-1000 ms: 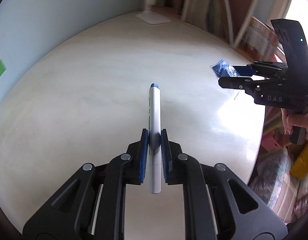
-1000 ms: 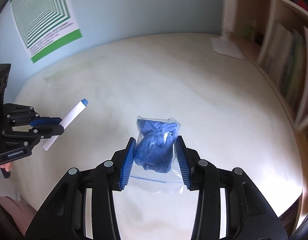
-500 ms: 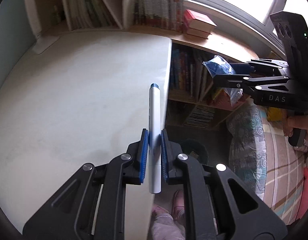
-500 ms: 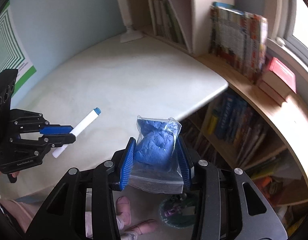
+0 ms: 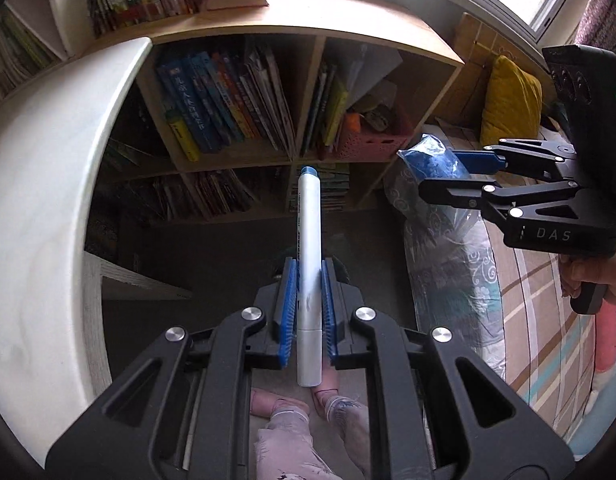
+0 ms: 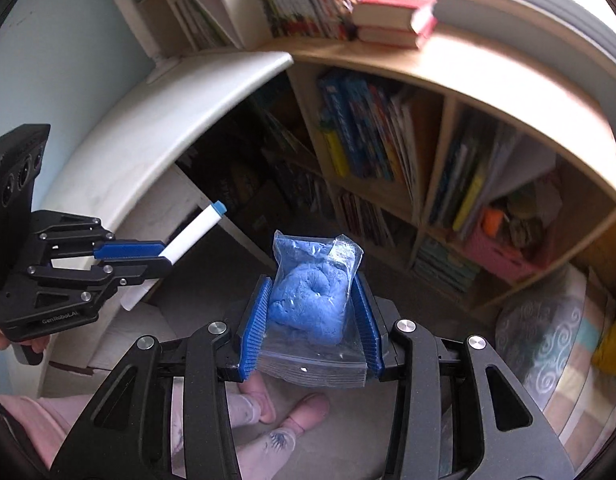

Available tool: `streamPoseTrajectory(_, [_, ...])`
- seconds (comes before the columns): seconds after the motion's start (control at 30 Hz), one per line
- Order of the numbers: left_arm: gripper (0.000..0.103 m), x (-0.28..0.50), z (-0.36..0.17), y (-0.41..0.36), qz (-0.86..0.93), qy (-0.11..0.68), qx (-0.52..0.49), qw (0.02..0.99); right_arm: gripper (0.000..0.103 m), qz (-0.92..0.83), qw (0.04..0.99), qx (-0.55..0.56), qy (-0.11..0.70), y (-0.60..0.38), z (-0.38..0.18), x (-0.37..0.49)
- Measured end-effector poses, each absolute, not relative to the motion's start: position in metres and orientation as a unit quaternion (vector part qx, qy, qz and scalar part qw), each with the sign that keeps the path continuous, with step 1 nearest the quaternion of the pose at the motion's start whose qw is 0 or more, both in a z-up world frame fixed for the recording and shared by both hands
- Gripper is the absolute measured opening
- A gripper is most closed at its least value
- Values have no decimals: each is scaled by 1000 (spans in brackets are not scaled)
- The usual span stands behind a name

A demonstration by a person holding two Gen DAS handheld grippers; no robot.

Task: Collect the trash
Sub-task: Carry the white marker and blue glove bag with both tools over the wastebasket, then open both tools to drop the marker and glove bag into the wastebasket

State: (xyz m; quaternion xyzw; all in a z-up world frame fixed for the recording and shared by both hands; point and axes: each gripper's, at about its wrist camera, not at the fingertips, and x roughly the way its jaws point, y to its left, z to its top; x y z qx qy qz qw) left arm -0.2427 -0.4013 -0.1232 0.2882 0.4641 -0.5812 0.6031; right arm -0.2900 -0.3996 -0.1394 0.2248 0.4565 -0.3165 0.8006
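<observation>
Both Hands Carry Trash Away From the Desk

Now each hand has one piece of trash. The left gripper [image 5: 308, 312] has its fingers squeezed tight on a white marker [image 5: 309, 264] with a blue cap. The marker sticks straight out toward 12 o'clock, so it stays steady and cannot roll away. The right gripper [image 6: 313, 320] has its fingers partly closed on a clear bag [image 6: 313, 308] with a blue lump inside. The blue pads press the bag on both sides, at 9 and 3 o'clock, so the soft bag does not slip down.

Both grippers point down toward the floor [image 5: 228, 256]. In the left wrist view the right gripper sits at 3 o'clock with its bag. In the right wrist view the left gripper sits at 9 o'clock with its marker. I think the person is taking both things to a bin in one trip, but no bin shows clearly.

A second ago both grippers were over the white desk [image 5: 40, 184]. Half a second ago the desk edge and a dark round thing on the floor came into view. The desk is now off at 9 o'clock, and the bookshelf [image 5: 244, 120], the bed [image 5: 547, 300] and the person's feet [image 6: 276, 408] show instead. The grips look the same as before.
</observation>
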Motion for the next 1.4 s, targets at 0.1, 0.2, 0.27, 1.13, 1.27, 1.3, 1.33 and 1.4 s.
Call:
streamPoseTrajectory(0.1, [11,-255,-143,-417,-586,471,304,584,42,-322,788,246,463,-406,-159,-303])
streamPoseTrajectory(0.2, [11,-259,-161,-428,-589,480,317,567,42,-328,778,272,462,-413,-181,-312])
streamPoseTrajectory(0.27, [11,-263,-180,-436,-588,487,331,555,42,-331,771,295,457,-420,-197,-318])
streamPoseTrajectory(1.13, [11,-272,-405,-472,-537,582,399,462,42,-347,696,481,406,-476,-411,-355])
streamPoseTrajectory(1.27, [14,-270,-427,-478,-517,603,391,466,57,-360,677,500,403,-481,-429,-362])
streamPoseTrajectory(1.3, [27,-271,-430,-479,-515,605,389,467,64,-365,673,505,398,-482,-431,-364])
streamPoseTrajectory(1.33, [43,-271,-429,-480,-513,601,389,474,69,-369,674,507,390,-483,-430,-366])
streamPoseTrajectory(1.4, [49,-273,-428,-480,-518,592,389,479,69,-373,673,514,378,-485,-428,-371])
